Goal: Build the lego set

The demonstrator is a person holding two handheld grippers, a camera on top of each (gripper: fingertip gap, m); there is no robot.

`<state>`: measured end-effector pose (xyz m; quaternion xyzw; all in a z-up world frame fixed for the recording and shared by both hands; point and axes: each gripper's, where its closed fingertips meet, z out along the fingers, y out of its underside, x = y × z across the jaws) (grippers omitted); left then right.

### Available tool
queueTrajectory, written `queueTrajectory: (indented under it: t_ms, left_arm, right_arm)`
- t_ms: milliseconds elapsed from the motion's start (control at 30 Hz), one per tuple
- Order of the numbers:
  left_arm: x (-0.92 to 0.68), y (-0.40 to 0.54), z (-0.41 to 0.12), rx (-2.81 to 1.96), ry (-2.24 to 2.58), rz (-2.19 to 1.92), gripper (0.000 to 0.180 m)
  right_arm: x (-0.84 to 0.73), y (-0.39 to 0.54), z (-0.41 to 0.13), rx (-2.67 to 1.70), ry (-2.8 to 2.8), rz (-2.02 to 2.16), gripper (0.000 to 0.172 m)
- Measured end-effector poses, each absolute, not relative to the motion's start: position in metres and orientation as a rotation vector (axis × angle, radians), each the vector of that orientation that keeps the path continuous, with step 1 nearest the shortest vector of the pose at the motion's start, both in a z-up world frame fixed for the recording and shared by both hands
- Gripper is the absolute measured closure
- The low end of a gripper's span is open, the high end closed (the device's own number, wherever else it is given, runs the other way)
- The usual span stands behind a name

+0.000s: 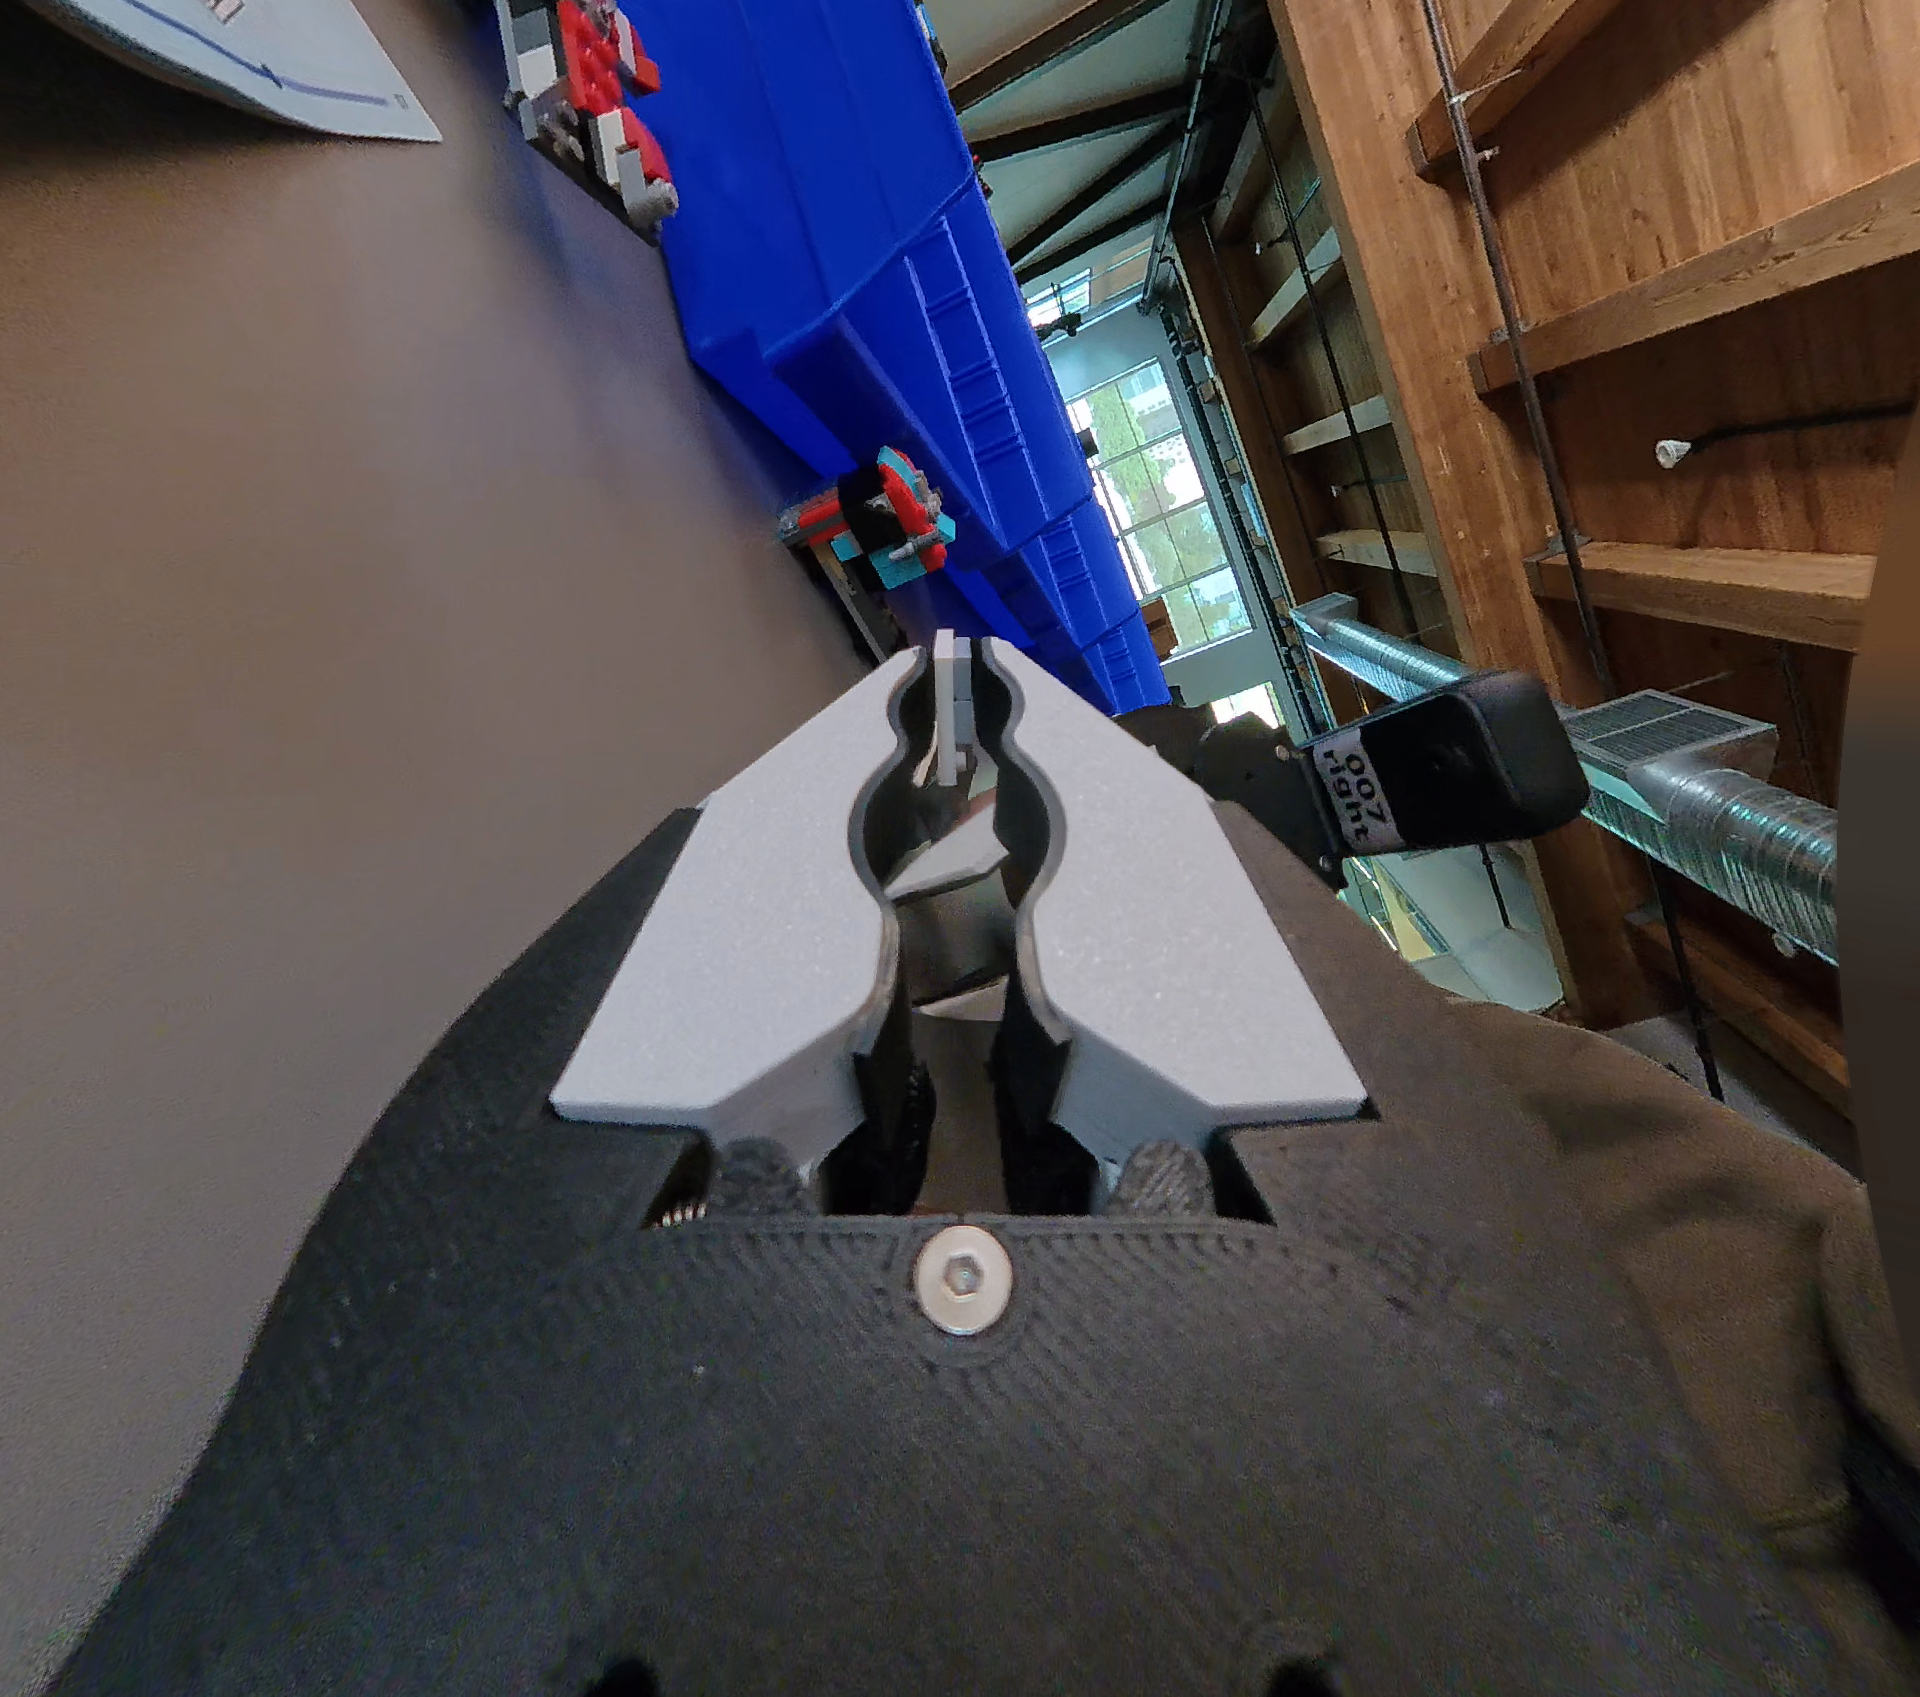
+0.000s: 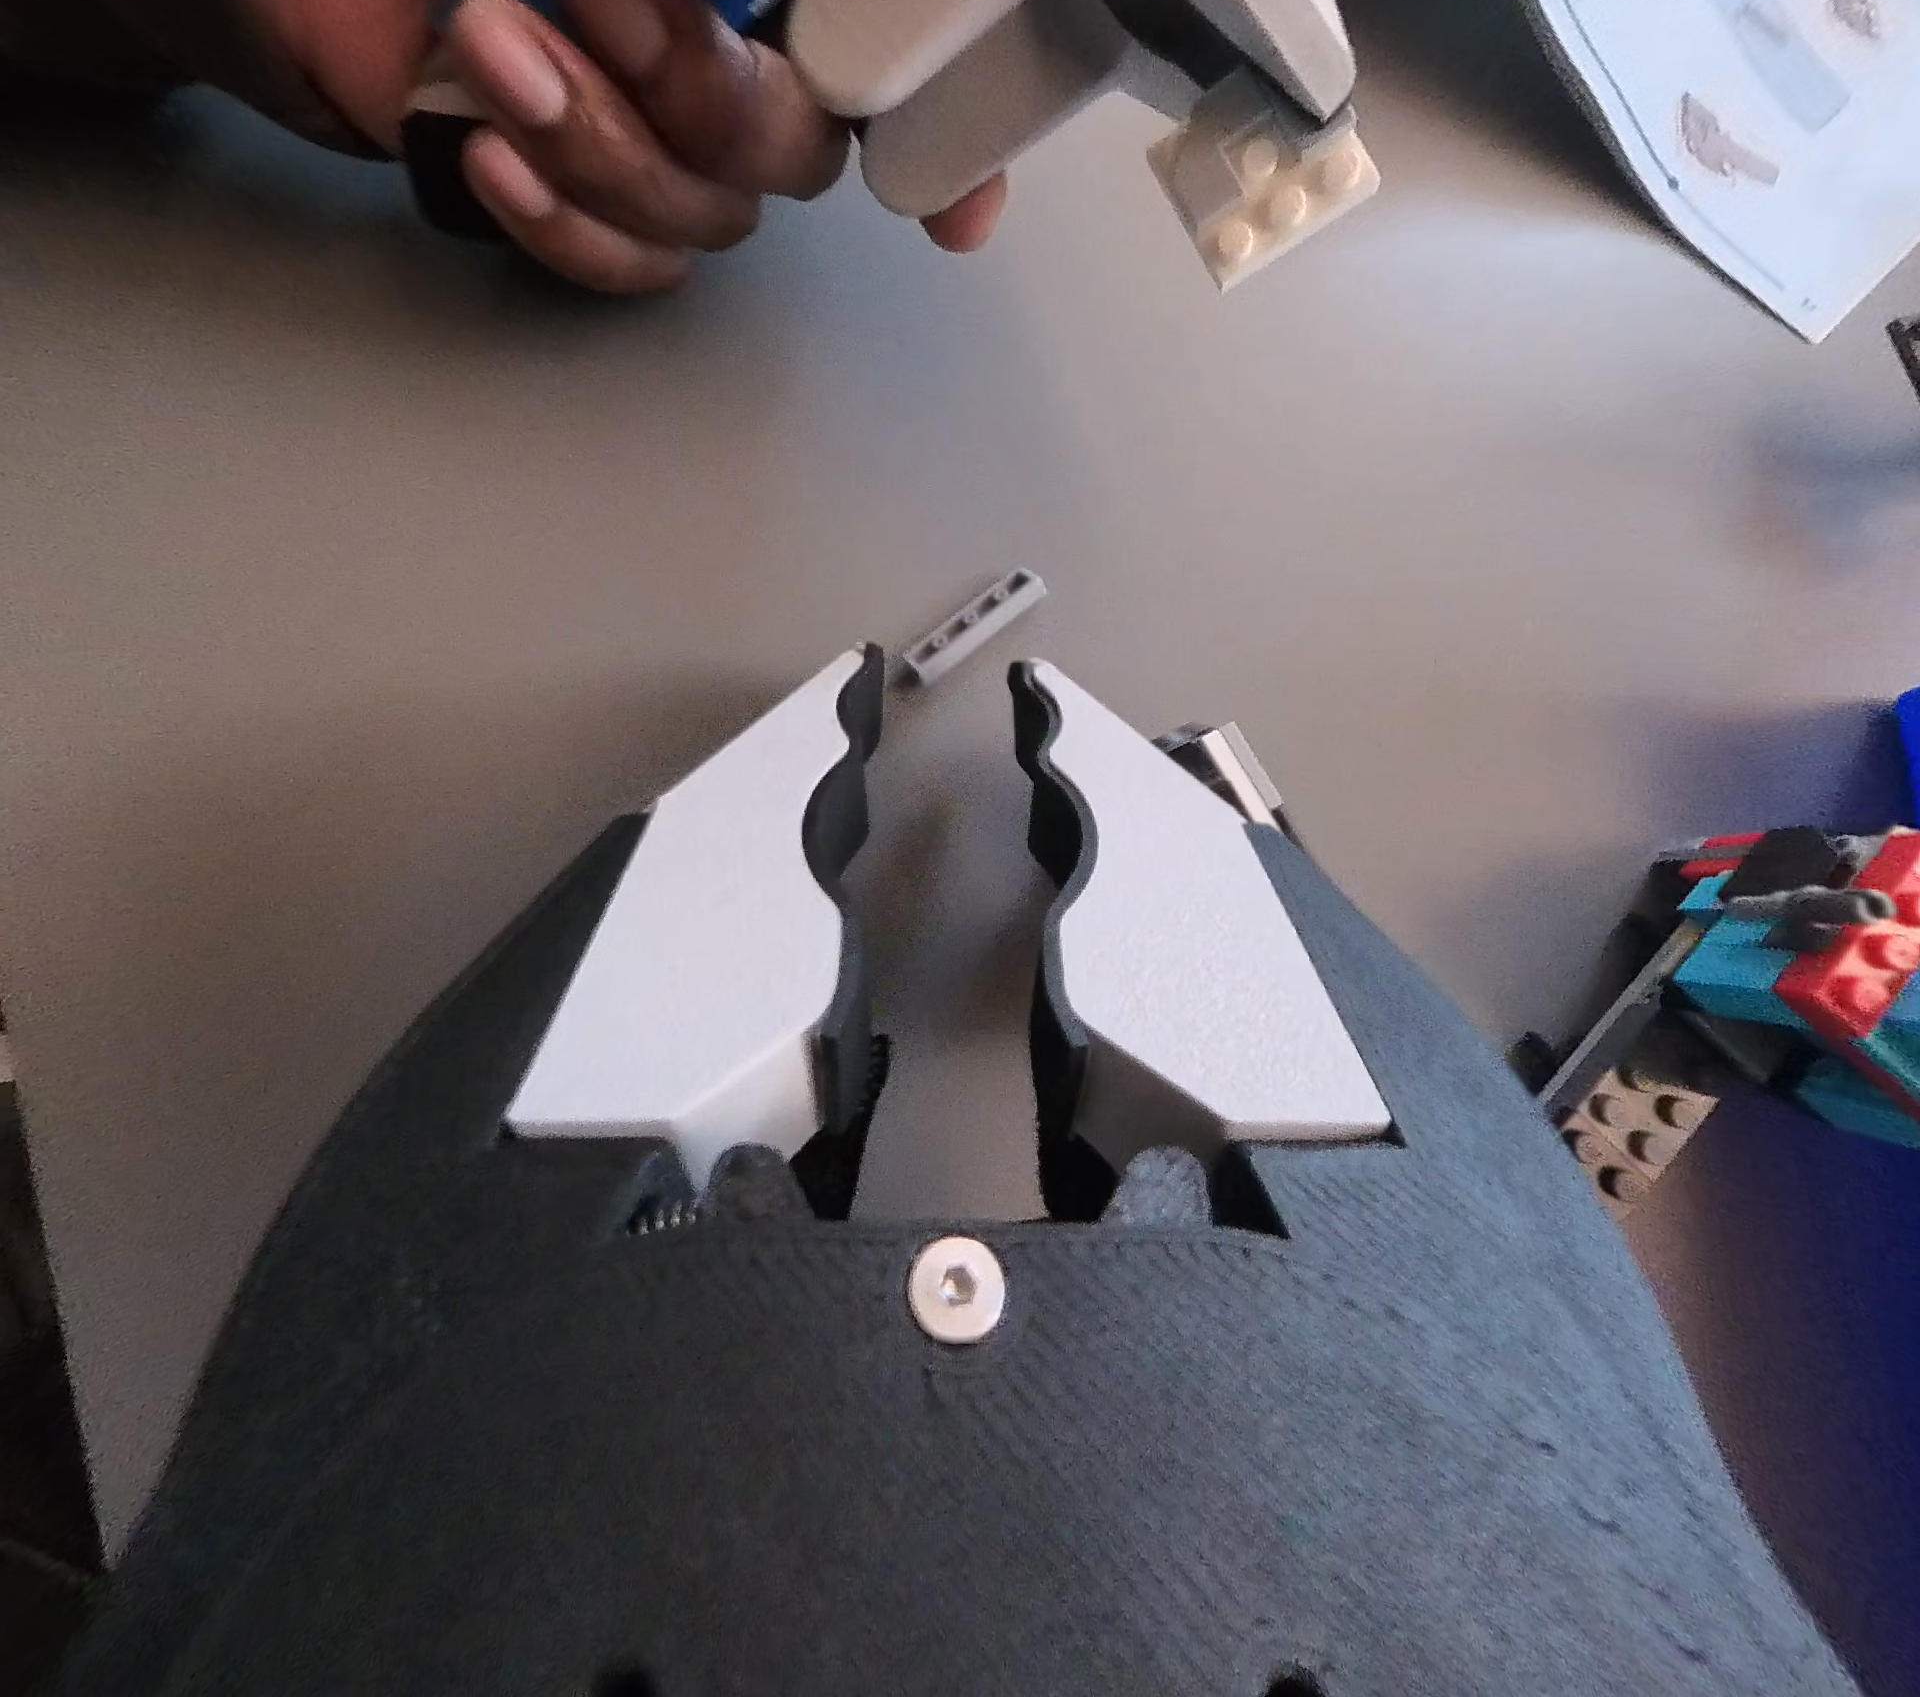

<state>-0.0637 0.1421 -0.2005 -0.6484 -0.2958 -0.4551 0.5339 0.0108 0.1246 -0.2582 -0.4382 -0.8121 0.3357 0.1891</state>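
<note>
left gripper [image 1: 954, 671] raised, fingers clamp pale plate [image 2: 1262, 193] | right gripper [image 2: 945, 676] low, fingers released

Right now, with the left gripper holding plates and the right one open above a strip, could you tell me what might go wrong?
1. The left gripper pinches the plates only at one edge; they might twist loose.
2. The grey strip lies askew at the right gripper's tips; closing might flick it away.

Our left gripper [image 1: 954, 691], gripped in our hand [image 2: 582, 120], pinches a small pale brick plate [image 2: 1262, 193]. Our right gripper [image 2: 945, 676] gapes, tips just behind a grey strip [image 2: 971, 631].
</note>
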Motion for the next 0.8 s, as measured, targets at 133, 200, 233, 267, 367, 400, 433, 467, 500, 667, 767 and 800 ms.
queueTrajectory:
  t_ms: [133,200,233,267,367,400,433,467,500,667,767,800]
  left_arm:
    - [-0.061,0.141,-0.203,-1.558,-0.715,-1.076,0.173]
    - [-0.06,0.141,-0.204,-1.574,-0.713,-1.063,0.173]
    - [-0.059,0.141,-0.205,-1.583,-0.709,-1.056,0.173]
    - [-0.058,0.141,-0.205,-1.59,-0.705,-1.051,0.173]
    - [-0.058,0.141,-0.206,-1.595,-0.701,-1.041,0.173]
    - [-0.058,0.141,-0.206,-1.595,-0.701,-1.041,0.173]
    - [-0.059,0.141,-0.205,-1.594,-0.702,-1.041,0.173]
    - [-0.059,0.141,-0.205,-1.593,-0.703,-1.039,0.173]
    - [-0.06,0.141,-0.205,-1.592,-0.703,-1.035,0.173]
    - [-0.065,0.139,-0.202,-1.582,-0.705,-1.013,0.173]
    - [-0.066,0.139,-0.202,-1.582,-0.706,-1.011,0.173]
    - [-0.066,0.139,-0.202,-1.582,-0.706,-1.013,0.173]
  right_arm:
    - [0.012,0.12,-0.267,-1.234,-2.305,0.884,0.144]
    - [0.009,0.119,-0.269,-1.223,-2.296,0.867,0.145]
    - [0.007,0.119,-0.269,-1.219,-2.288,0.858,0.147]
    - [0.006,0.12,-0.269,-1.211,-2.278,0.845,0.151]
    - [0.001,0.124,-0.267,-1.165,-2.253,0.815,0.16]
    - [0.0,0.124,-0.265,-1.148,-2.248,0.83,0.161]
    - [0.0,0.122,-0.261,-1.12,-2.245,0.858,0.161]
    - [0.0,0.12,-0.256,-1.085,-2.239,0.89,0.161]
    - [-0.001,0.12,-0.25,-1.062,-2.223,0.911,0.162]
    - [-0.001,0.118,-0.228,-0.948,-2.177,0.991,0.17]
    - [0.0,0.118,-0.235,-0.959,-2.209,0.973,0.17]
    - [0.001,0.12,-0.238,-0.962,-2.219,0.954,0.169]
